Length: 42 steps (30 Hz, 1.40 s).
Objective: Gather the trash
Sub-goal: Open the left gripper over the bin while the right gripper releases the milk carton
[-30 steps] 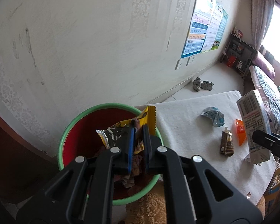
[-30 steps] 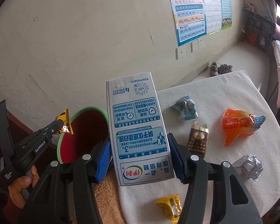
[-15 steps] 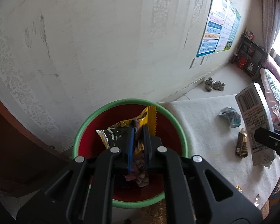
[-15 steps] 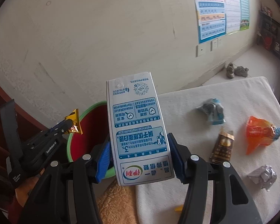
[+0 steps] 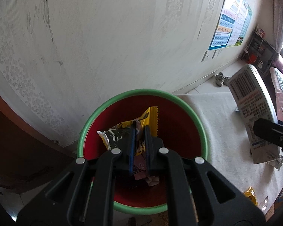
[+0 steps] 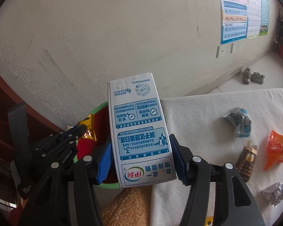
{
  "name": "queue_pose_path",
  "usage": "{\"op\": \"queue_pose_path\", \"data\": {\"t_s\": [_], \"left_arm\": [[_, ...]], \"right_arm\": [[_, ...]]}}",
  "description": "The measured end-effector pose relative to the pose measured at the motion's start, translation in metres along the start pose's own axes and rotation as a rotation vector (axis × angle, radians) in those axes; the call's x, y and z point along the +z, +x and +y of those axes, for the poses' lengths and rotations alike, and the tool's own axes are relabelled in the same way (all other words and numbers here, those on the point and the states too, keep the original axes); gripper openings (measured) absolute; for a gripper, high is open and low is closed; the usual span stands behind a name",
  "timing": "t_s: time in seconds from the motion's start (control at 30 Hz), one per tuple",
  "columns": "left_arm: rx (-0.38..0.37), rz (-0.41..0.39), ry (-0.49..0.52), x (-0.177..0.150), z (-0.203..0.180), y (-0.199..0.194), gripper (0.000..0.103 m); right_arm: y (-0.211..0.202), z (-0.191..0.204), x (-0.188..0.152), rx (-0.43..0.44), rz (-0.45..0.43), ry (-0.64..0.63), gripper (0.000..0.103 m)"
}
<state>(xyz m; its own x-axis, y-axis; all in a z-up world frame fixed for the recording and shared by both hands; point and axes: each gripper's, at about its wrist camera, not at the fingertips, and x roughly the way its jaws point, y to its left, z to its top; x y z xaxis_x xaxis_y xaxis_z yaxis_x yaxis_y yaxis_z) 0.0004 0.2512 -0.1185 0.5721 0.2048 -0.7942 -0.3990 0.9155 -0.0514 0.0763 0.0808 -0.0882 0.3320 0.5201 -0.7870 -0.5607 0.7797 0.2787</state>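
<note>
My left gripper (image 5: 140, 131) is shut on a yellow snack wrapper (image 5: 151, 118) and holds it over the mouth of the red bin with a green rim (image 5: 111, 103); paper scraps lie at the bin's bottom. My right gripper (image 6: 141, 141) is shut on a white and blue milk carton (image 6: 139, 128), held upside down just right of the bin (image 6: 99, 109). The carton (image 5: 252, 101) also shows at the right of the left wrist view. The left gripper (image 6: 79, 130) with the wrapper shows at the left of the right wrist view.
On the white-covered table (image 6: 207, 109) lie a crumpled blue-grey wrapper (image 6: 237, 120), a brown packet (image 6: 247, 160), an orange wrapper (image 6: 277, 148), a foil ball (image 6: 274, 193) and a small yellow wrapper (image 5: 251, 197). A tan towel (image 6: 126, 207) lies near. The wall stands close behind the bin.
My left gripper has moved with the wrapper from the bin's right rim to over its middle. My right gripper has carried the carton left, closer to the bin.
</note>
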Motion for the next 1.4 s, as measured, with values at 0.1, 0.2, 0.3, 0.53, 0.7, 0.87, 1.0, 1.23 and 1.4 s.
{"op": "queue_pose_path", "data": {"t_s": [0.1,0.2,0.3,0.53,0.7,0.87,1.0,1.23,1.4], "left_arm": [[0.006,0.022,-0.010,-0.002,0.004,0.008,0.008],[0.007,0.048,-0.016,-0.005,0.008,0.016,0.008],[0.013,0.063,-0.015,-0.008,0.011,0.020,0.008],[0.019,0.079,-0.033,-0.010,0.017,0.026,0.008],[0.015,0.082,-0.038,-0.007,0.017,0.027,0.008],[0.020,0.079,-0.046,-0.006,0.017,0.029,0.019],[0.032,0.070,-0.049,-0.008,0.019,0.029,0.042],[0.041,0.069,-0.049,-0.012,0.018,0.023,0.042],[0.027,0.059,-0.029,-0.013,0.006,0.015,0.042]], "right_arm": [[0.011,0.003,0.003,0.027,0.019,0.003,0.055],[0.022,0.005,0.005,0.039,0.037,0.013,0.055],[0.028,0.006,0.005,0.050,0.050,0.027,0.055],[0.038,0.013,0.009,0.056,0.072,0.017,0.055],[0.041,0.015,0.009,0.054,0.076,0.006,0.055],[0.042,0.015,0.010,0.057,0.075,0.012,0.057],[0.043,0.015,0.010,0.074,0.085,0.024,0.062],[0.027,0.010,0.005,0.073,0.057,0.035,0.062],[0.001,-0.015,-0.007,0.013,0.014,0.053,0.062]]}}
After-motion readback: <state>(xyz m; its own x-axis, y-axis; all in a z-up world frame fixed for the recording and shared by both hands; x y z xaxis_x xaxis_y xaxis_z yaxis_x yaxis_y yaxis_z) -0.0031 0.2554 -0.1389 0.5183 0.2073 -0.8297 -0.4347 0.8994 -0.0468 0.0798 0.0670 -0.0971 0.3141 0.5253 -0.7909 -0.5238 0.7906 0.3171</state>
